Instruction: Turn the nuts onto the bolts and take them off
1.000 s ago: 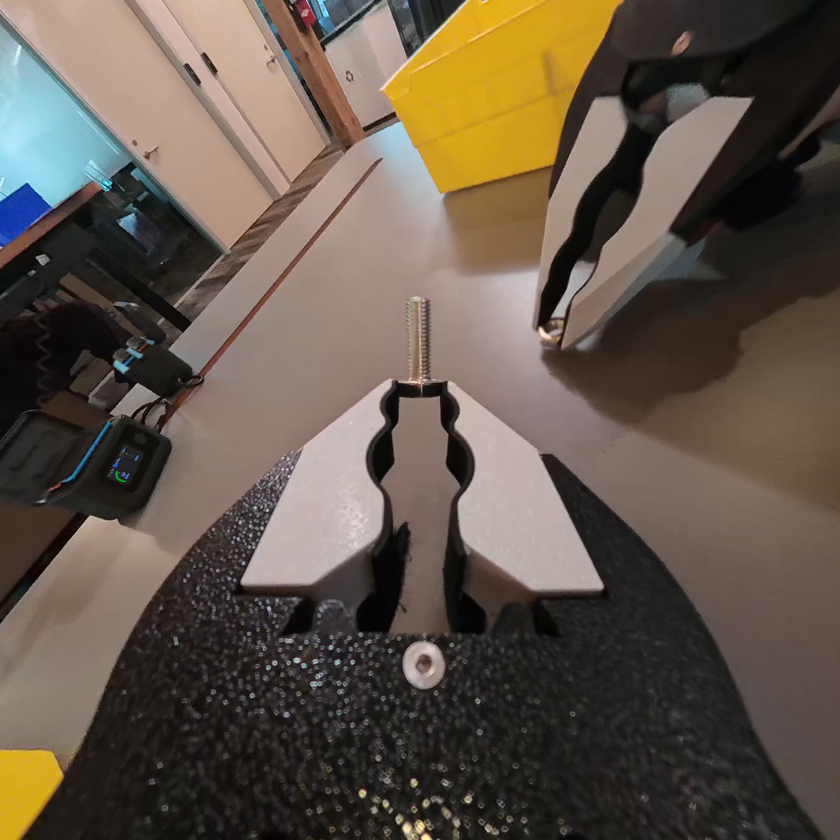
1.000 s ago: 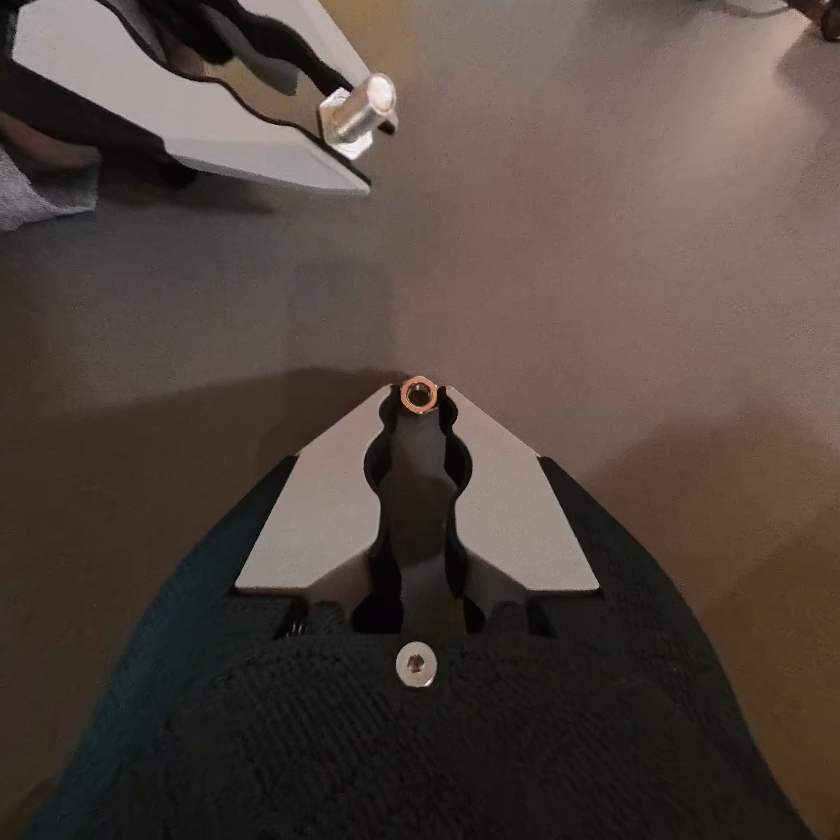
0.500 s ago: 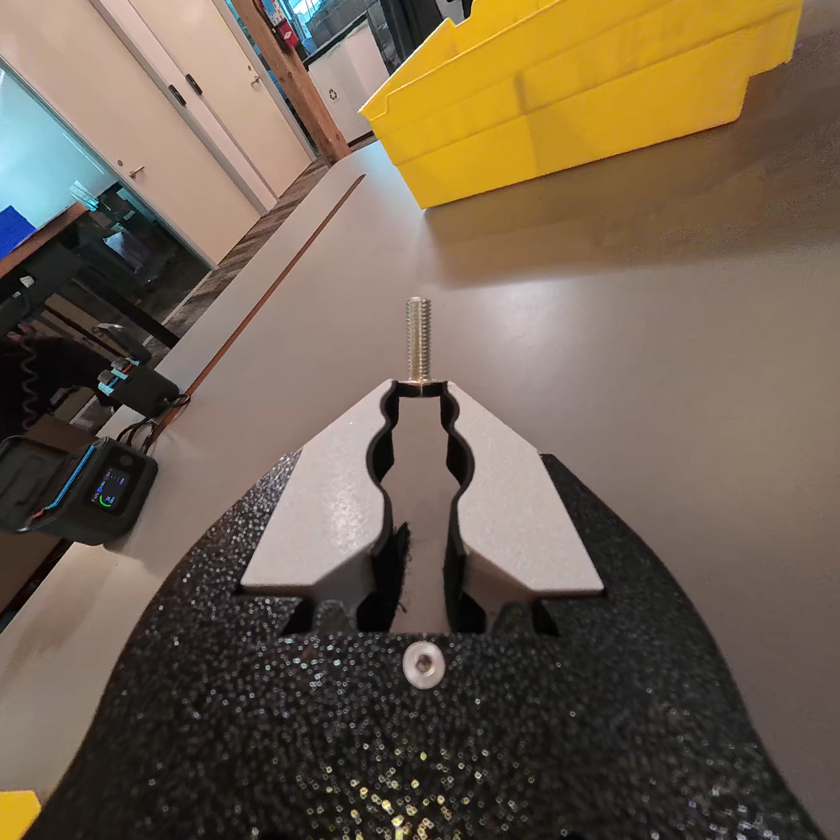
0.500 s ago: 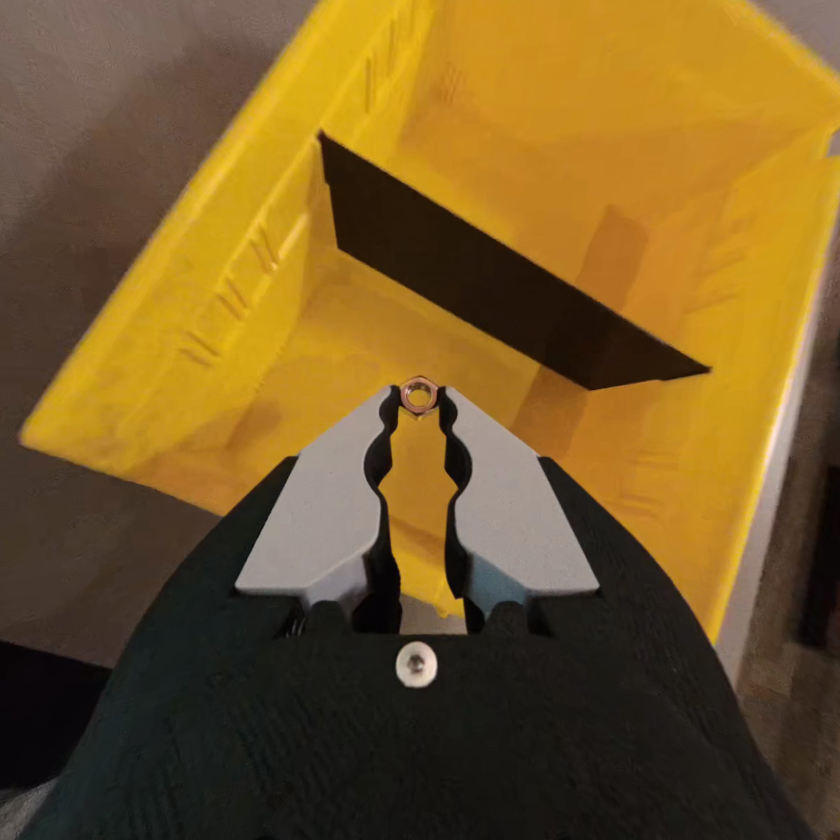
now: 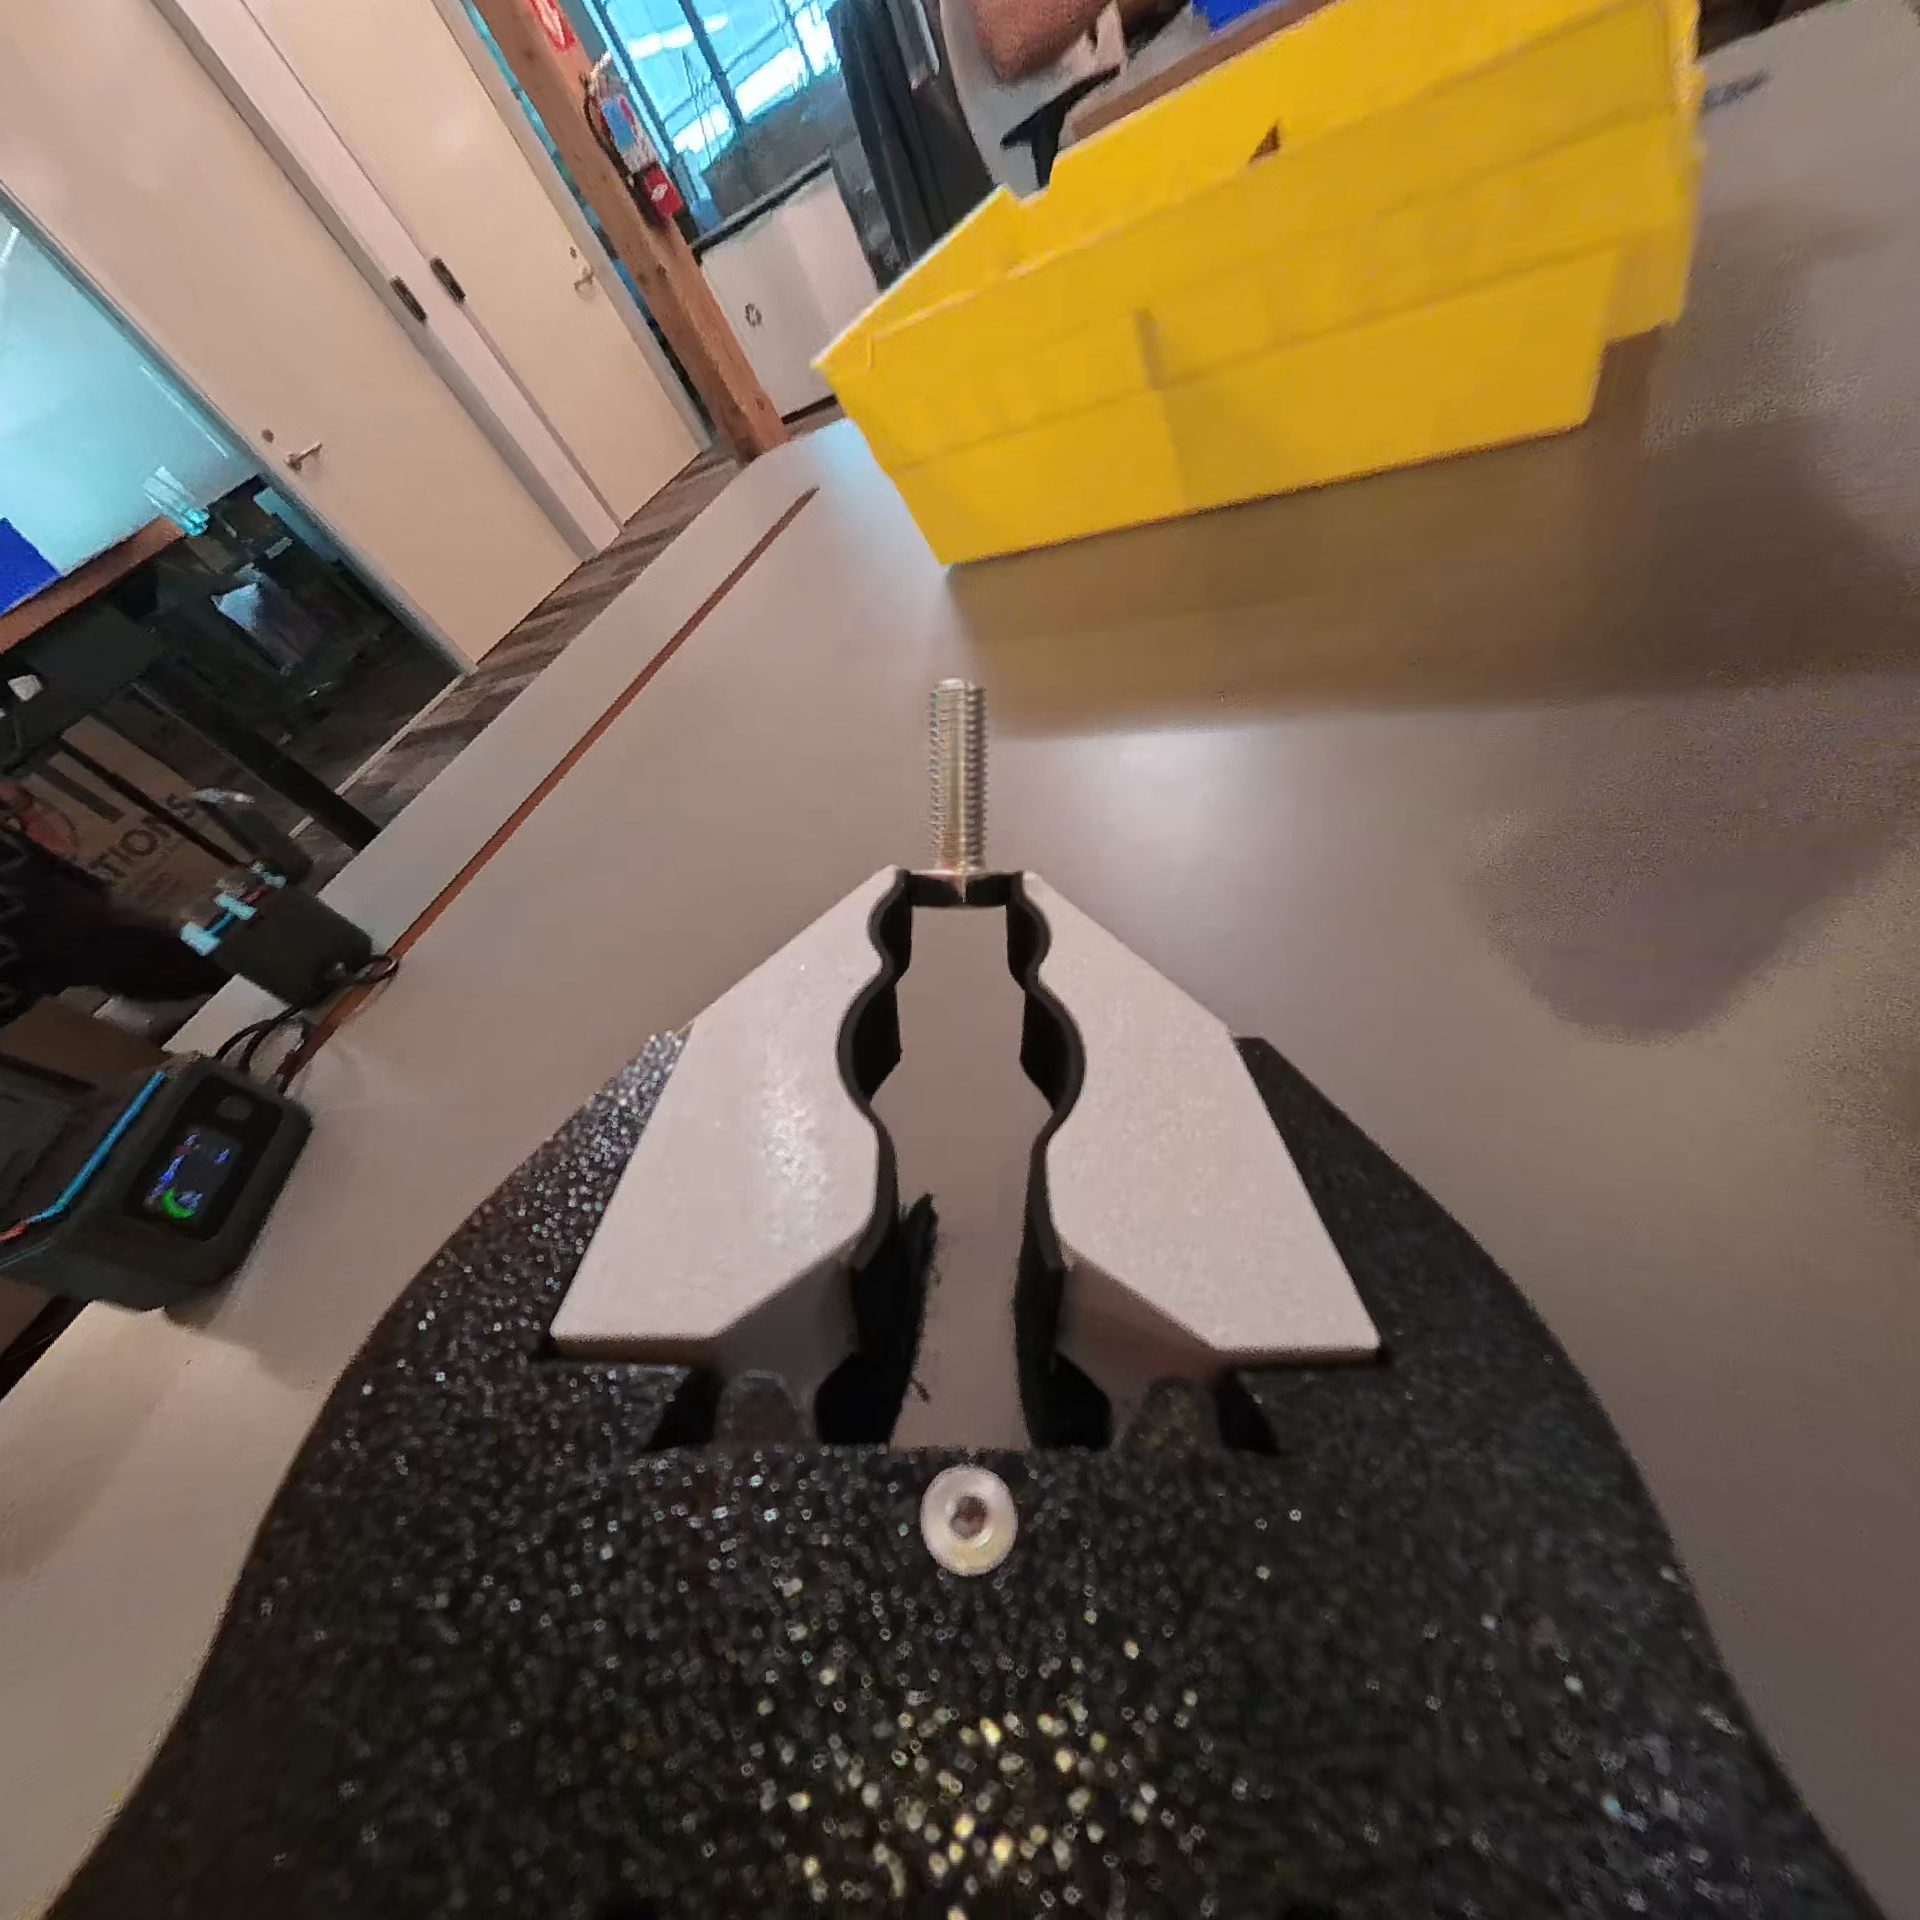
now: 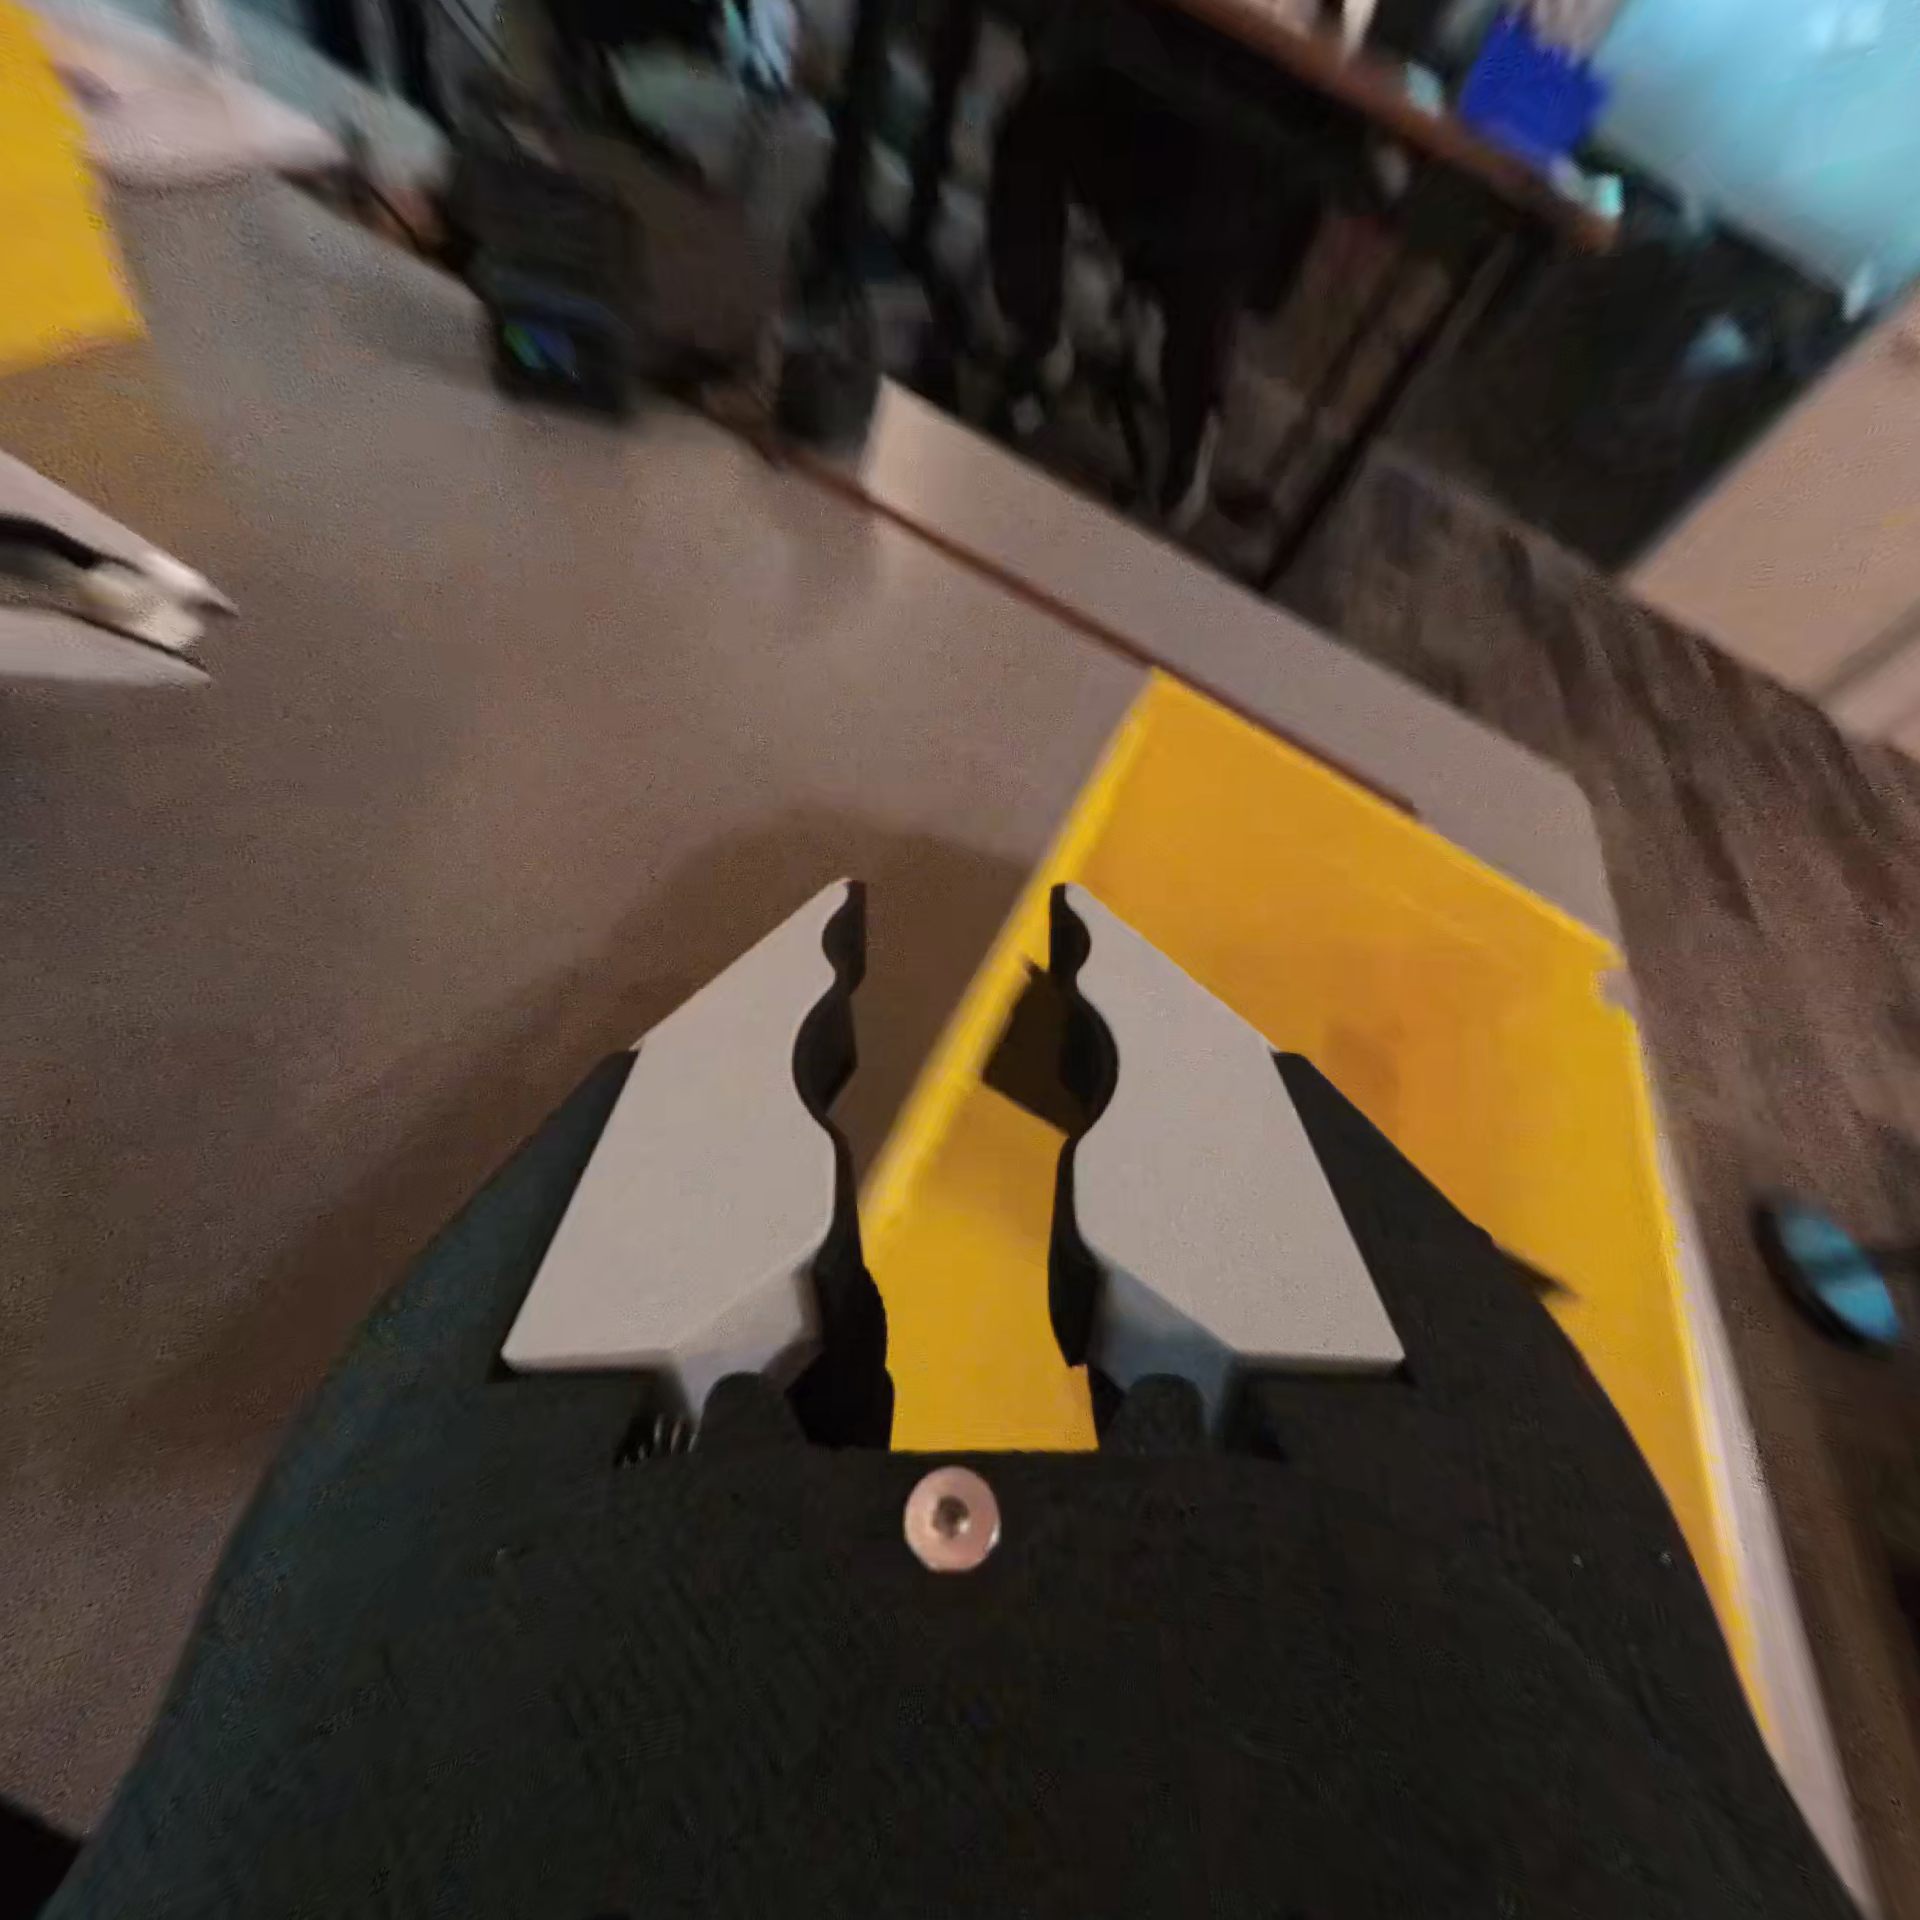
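Left tool (image 5: 958,888) pinching one bolt (image 5: 960,774) by head; right tool (image 6: 956,904) spread, empty, over one yellow bin (image 6: 1351,997).

Left wrist view is bright, sharp centrally, glare on the table (image 5: 1299,790); right wrist view is dim, motion-blurred throughout.

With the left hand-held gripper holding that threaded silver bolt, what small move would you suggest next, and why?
Probably carry the threaded silver bolt to the yellow plastic bin and release it. The left hand-held gripper grips its head, no nut is on it, and the right hand-held gripper is open and empty.
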Demonstrator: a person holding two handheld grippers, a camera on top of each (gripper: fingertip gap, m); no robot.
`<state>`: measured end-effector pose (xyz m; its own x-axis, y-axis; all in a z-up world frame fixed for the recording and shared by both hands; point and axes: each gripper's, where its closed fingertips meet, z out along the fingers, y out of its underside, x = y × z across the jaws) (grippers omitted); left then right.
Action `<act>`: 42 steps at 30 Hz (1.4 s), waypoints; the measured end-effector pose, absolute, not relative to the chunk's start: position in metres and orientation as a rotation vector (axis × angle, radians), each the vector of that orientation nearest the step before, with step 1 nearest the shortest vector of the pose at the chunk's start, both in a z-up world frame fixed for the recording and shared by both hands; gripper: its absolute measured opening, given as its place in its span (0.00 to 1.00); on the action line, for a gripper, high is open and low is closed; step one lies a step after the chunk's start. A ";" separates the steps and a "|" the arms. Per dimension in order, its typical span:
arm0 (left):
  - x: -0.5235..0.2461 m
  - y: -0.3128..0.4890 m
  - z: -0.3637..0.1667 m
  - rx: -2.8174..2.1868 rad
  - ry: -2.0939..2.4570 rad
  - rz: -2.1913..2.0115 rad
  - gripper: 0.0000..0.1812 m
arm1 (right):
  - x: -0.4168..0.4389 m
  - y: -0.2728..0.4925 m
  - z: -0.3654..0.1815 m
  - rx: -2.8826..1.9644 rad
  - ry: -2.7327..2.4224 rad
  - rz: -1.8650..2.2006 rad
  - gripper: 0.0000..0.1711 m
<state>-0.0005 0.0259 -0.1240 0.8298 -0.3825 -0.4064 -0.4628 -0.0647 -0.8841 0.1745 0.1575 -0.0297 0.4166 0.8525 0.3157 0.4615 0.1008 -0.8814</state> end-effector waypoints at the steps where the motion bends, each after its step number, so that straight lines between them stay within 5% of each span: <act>1: 0.004 0.025 -0.121 -1.657 0.662 0.047 0.09 | 0.144 0.129 -0.022 -1.413 -1.226 0.573 0.20; 11: 0.020 0.018 -0.104 -1.559 0.643 -0.104 0.09 | 0.008 0.011 -0.070 -1.310 -1.077 1.427 0.22; 14: 0.026 0.017 -0.107 -1.561 0.677 -0.113 0.09 | 0.003 0.011 -0.071 -1.312 -1.053 1.478 0.05; 16: 0.031 0.013 -0.100 -1.518 0.680 -0.156 0.09 | 0.006 0.011 -0.067 -1.310 -1.095 1.492 0.05; 23: 0.033 0.013 -0.105 -1.540 0.704 -0.196 0.03 | 0.083 0.171 -0.023 -1.516 -1.122 0.657 0.05; 28: 0.036 0.016 -0.117 -1.591 0.758 -0.130 0.00 | 0.142 0.282 -0.072 -2.047 -1.224 0.318 0.04; 36: 0.033 0.017 -0.117 -1.594 0.749 -0.122 0.00 | 0.174 0.313 -0.174 -2.520 -1.623 -0.008 0.05; 42: 0.032 0.017 -0.118 -1.595 0.748 -0.116 0.00 | 0.174 0.325 -0.144 -2.434 -1.404 -0.075 0.13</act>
<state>0.0318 0.0172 -0.1179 0.7808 -0.5209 -0.3449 -0.3924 0.0205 -0.9195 0.1738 0.3247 -0.1441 0.5132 0.8329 0.2072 0.8503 -0.4604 -0.2550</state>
